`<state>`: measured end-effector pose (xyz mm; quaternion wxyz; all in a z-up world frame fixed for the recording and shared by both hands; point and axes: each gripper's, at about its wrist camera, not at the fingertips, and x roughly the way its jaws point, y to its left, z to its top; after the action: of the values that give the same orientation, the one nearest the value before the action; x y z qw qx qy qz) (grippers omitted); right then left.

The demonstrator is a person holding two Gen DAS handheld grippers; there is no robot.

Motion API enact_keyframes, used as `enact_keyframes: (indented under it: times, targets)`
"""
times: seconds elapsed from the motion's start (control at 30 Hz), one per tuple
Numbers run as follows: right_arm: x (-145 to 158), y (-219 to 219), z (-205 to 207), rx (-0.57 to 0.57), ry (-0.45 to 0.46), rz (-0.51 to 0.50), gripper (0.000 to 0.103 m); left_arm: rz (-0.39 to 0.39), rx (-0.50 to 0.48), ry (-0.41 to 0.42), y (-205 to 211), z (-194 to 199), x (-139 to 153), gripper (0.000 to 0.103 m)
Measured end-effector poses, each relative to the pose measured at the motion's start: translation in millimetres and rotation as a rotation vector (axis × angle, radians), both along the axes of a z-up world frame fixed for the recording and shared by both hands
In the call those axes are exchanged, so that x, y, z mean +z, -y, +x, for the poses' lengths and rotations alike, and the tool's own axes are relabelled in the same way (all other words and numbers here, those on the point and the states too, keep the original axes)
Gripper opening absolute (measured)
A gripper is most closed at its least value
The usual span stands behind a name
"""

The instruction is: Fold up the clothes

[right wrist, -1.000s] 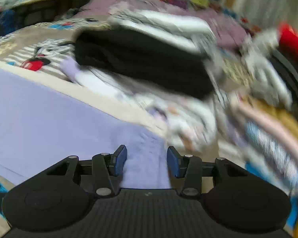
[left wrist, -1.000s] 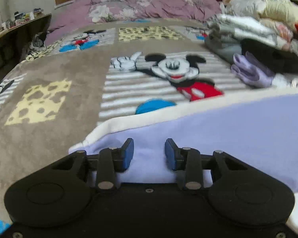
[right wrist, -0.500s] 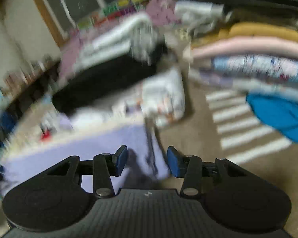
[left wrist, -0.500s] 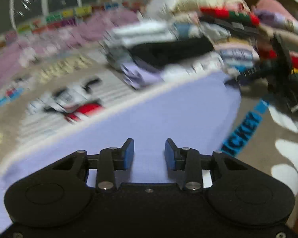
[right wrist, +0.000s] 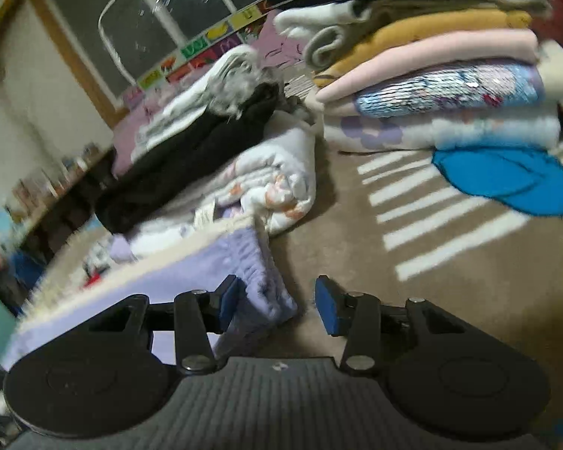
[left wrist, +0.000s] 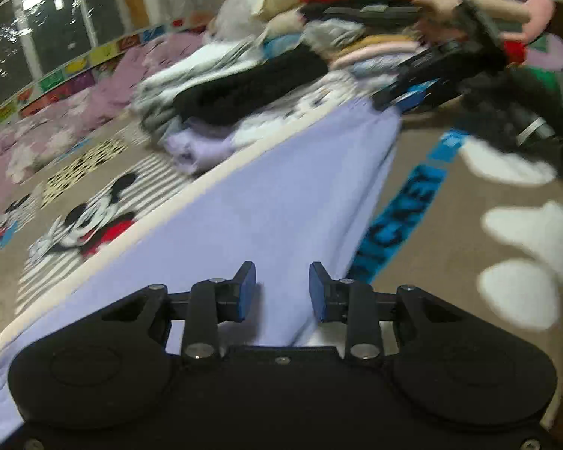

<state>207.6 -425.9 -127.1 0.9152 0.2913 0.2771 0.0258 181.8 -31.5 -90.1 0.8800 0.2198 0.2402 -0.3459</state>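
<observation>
Both fingers pairs straddle the lavender garment [left wrist: 266,202], without pinching it.

lavender garment [left wrist: 266,195]: plain pale lavender, with a cream-white band along its far edge
blanket [left wrist: 450,232]: taupe-brown; white stripes, yellow patches spotted black, blue lettering, white blobs, a black-white-and-red cartoon mouse
blue patch [right wrist: 506,176]: bright blue, outlined dark, on the blanket's striped part
near stack [right wrist: 191,157]: black fleece under grey-and-white cloth, over white cloth with orange and lilac print
tall stack [right wrist: 443,75]: mustard, pale pink, a blue-lilac print, white with lilac dots; dark layers on top
far quilt [left wrist: 94,108]: mauve, pale flowers
wall border [right wrist: 202,43]: squares of yellow, green, red
gripper pads [left wrist: 248,292]: blue on black bodies
</observation>
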Motion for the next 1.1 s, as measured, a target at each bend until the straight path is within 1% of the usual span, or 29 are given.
enact_keyframes:
  times: [0.07, 0.1, 0.13, 0.17, 0.2, 0.23, 0.27, 0.3, 0.37, 0.43, 0.5, 0.57, 0.6, 0.63, 0.67, 0.73, 0.8, 0.83, 0.9, 0.93, 1.03, 1.1]
  targets:
    - [2, 4, -1, 0.004, 0.015, 0.028, 0.048, 0.004, -0.008, -0.003, 4, 0, -3, 0.030]
    - [3, 5, 0, 0.011, 0.022, 0.031, 0.048, 0.030, -0.026, -0.038, 7, 1, -7, 0.030]
    - [2, 2, 1, 0.016, 0.019, 0.013, 0.048, 0.063, -0.054, -0.096, 11, 2, -14, 0.030]
    - [2, 0, 4, 0.021, 0.013, -0.012, 0.048, 0.084, -0.077, -0.073, 11, -1, -19, 0.030]
    - [1, -5, 8, 0.021, -0.016, -0.069, 0.048, 0.090, -0.082, -0.072, 10, 0, -17, 0.030]
    - [0, -7, 10, 0.015, -0.021, -0.086, 0.048, 0.076, -0.071, -0.083, 8, 2, -10, 0.030]
    - [-1, -8, 12, 0.010, -0.027, -0.103, 0.048, 0.045, -0.066, -0.062, 4, 2, -5, 0.030]
    - [-2, -9, 13, 0.004, -0.030, -0.115, 0.048, 0.013, -0.063, -0.040, 0, 2, 1, 0.030]
    - [0, -5, 11, -0.009, -0.004, -0.079, 0.050, -0.062, -0.039, -0.064, -9, 9, 4, 0.030]
    - [3, 5, 2, -0.036, 0.025, 0.007, 0.052, -0.131, 0.026, -0.084, -19, 18, 6, 0.030]
    - [5, 9, -8, -0.051, 0.018, 0.083, 0.055, -0.209, 0.093, -0.101, -31, 25, 11, 0.030]
    - [2, 7, -15, -0.056, -0.006, 0.163, 0.060, -0.309, 0.179, -0.131, -48, 32, 20, 0.031]
    - [-1, 3, -17, -0.054, -0.025, 0.204, 0.064, -0.356, 0.218, -0.143, -57, 31, 24, 0.035]
    - [-4, 0, -19, -0.053, -0.044, 0.245, 0.065, -0.403, 0.257, -0.155, -66, 30, 28, 0.047]
    - [-7, -4, -21, -0.052, -0.060, 0.279, 0.065, -0.449, 0.296, -0.166, -76, 29, 31, 0.049]
    - [-9, -14, -22, -0.067, -0.051, 0.269, 0.066, -0.502, 0.381, -0.187, -88, 21, 39, 0.049]
    - [-11, -20, -20, -0.080, -0.039, 0.279, 0.071, -0.584, 0.517, -0.201, -111, 8, 41, 0.049]
    - [-13, -21, -19, -0.085, -0.031, 0.291, 0.071, -0.637, 0.586, -0.221, -126, 2, 40, 0.049]
    - [-17, -20, -15, -0.099, 0.001, 0.316, 0.071, -0.768, 0.718, -0.271, -162, -13, 32, 0.049]
    - [-18, -19, -14, -0.102, 0.008, 0.320, 0.069, -0.832, 0.775, -0.296, -179, -20, 25, 0.049]
    - [-21, -19, -11, -0.105, 0.033, 0.320, 0.069, -0.978, 0.901, -0.385, -219, -31, 3, 0.049]
    - [-21, -21, -10, -0.101, 0.052, 0.306, 0.069, -1.037, 0.940, -0.413, -231, -31, -6, 0.050]
